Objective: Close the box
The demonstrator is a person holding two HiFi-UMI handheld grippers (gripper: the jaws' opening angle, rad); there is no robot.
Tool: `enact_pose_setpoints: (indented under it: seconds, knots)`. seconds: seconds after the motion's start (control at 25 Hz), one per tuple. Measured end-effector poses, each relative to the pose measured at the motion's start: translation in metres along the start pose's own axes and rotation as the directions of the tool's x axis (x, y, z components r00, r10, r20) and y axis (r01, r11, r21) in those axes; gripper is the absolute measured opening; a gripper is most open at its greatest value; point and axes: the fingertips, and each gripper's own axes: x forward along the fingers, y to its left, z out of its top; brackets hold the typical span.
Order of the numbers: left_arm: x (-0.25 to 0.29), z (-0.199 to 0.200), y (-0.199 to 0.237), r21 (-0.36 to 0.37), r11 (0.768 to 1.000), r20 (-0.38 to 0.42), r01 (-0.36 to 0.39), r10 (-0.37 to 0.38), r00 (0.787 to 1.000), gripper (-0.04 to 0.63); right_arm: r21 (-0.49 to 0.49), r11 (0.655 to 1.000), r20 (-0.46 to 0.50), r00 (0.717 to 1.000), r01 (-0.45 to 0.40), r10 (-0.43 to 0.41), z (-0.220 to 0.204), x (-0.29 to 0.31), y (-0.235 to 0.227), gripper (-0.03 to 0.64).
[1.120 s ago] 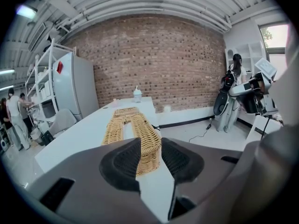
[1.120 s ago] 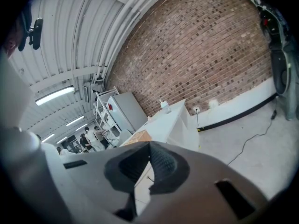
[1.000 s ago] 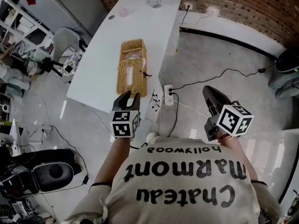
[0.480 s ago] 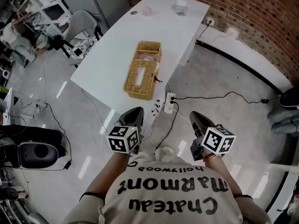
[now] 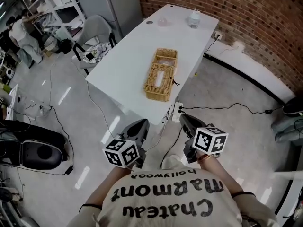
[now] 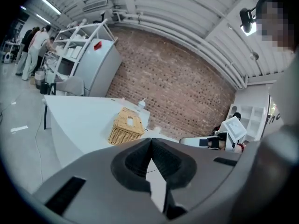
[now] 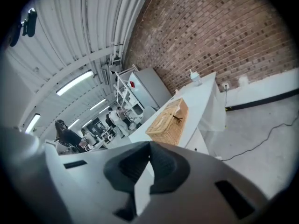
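We are holding the left gripper [image 5: 140, 125] and right gripper [image 5: 182, 119] clenched, empty, well apart from the tan woven wicker box [image 5: 160, 75] on the long white table [image 5: 124, 67] — arriving like this, we are probably risking only shoving it along, not closing it.

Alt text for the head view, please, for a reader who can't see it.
Seen from above, a person stands on a glossy floor holding a left gripper and a right gripper low by the body, both shut and well short of the white table ahead. A wicker box sits on that table.
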Motion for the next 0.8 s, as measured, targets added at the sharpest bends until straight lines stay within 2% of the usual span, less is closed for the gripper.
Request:
enact_pose_setpoints:
  seconds: [0.24, 0.4, 0.56, 0.8]
  knots:
    - [-0.08, 0.026, 0.015, 0.066, 0.998, 0.084, 0.003, -0.008, 0.996, 0.003, -0.021, 1.0, 0.144, 0.99, -0.004, 0.007, -0.002, -0.016, 0.082, 0.003]
    - [-0.131, 0.034, 0.019, 0.14, 0.99, 0.12, 0.01, -0.027, 0.992, 0.003, -0.098, 0.995, 0.208, 0.978, 0.008, 0.012, -0.017, -0.03, 0.134, 0.003]
    - [-0.176, 0.031, 0.022, 0.172, 0.984, 0.133, 0.04, -0.064, 0.989, 0.003, -0.132, 0.991, 0.226, 0.974, 0.026, 0.005, -0.045, -0.042, 0.175, 0.003]
    - [-0.221, 0.018, 0.033, 0.168, 0.983, 0.133, 0.074, -0.097, 0.986, 0.003, -0.156, 0.986, 0.2, 0.979, 0.059, -0.027, -0.091, -0.047, 0.212, 0.003]
